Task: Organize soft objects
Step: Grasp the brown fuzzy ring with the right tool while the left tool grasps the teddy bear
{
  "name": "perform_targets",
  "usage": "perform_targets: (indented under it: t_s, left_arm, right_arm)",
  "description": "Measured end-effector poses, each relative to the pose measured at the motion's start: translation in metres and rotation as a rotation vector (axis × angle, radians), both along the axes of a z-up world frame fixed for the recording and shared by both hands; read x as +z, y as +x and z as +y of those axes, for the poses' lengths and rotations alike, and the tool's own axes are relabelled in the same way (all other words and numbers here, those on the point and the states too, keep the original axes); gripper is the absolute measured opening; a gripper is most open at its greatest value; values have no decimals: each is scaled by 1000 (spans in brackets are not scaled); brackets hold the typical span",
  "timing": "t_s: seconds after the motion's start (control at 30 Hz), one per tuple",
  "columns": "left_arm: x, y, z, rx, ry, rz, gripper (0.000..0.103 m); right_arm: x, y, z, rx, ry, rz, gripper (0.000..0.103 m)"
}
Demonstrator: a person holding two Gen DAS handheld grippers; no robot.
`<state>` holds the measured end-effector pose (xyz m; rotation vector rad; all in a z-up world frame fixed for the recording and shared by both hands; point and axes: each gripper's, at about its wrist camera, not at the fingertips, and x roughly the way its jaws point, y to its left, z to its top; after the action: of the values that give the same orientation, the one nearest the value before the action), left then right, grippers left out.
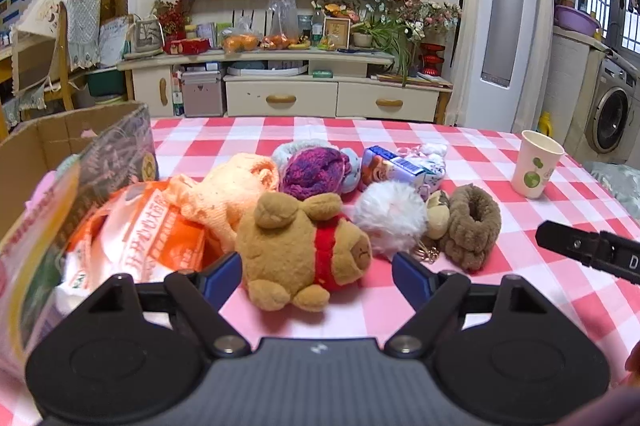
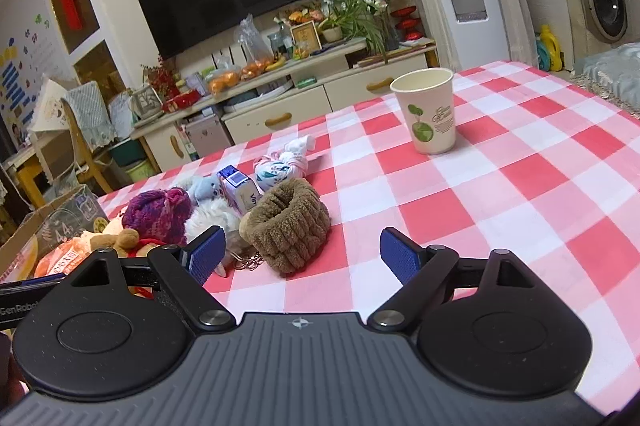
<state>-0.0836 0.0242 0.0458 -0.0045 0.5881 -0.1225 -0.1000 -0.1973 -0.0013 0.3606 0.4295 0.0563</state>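
While lying on its side across the left gripper (image 1: 318,272), straddled but unpressed: bear (image 1: 304,250). Nearer than right gripper (image 2: 302,254), spread over bare cloth beside the bear.

Plush brown bear (image 1: 304,250) looks nubby and matt, its red cloth top the same, while the white pompom (image 1: 390,218) is long, wispy fluff. Purple yarn piece (image 1: 314,172) shows a chunky knit; brown ring (image 2: 288,226) is ribbed fleece. Paper cup (image 2: 428,110) is smooth; cardboard box (image 1: 48,146) dull, checked tablecloth (image 2: 500,194) faintly glossy.
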Motion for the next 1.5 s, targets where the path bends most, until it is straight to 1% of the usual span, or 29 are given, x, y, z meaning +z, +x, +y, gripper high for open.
perform_targets:
  t_s: [0.13,0.3,0.47,0.63,0.77,0.9,1.03,1.13,1.37,1.4,1.5]
  left_arm:
    - [-6,12,0,-7,14,15,82]
    - [-14,28,3,-25,-4,41,83]
    - [-17,41,5,-21,-29,38,90]
    - [-20,52,1,-36,-19,31,96]
    - [-26,61,-3,-46,23,33,98]
    - [-32,70,1,-44,10,58,99]
    - [-38,76,6,-26,-7,95,91]
    - [-39,75,5,-29,19,91,85]
    - [-40,70,7,-36,11,85,80]
    - [-40,69,7,-36,8,84,80]
    - [-39,65,6,-41,-1,84,80]
  right_arm:
    - [2,11,1,10,-10,-3,103]
    - [0,26,4,25,-27,12,103]
    - [-4,40,9,44,-41,45,103]
    - [-6,50,15,54,-69,71,103]
    - [-7,54,17,50,-79,94,103]
    - [-7,58,20,49,-89,109,103]
    - [-6,63,23,53,-91,120,103]
    - [-6,64,25,59,-105,123,103]
    - [-4,67,28,44,-145,108,103]
    - [-4,67,29,44,-149,108,102]
    - [-4,68,31,46,-170,104,94]
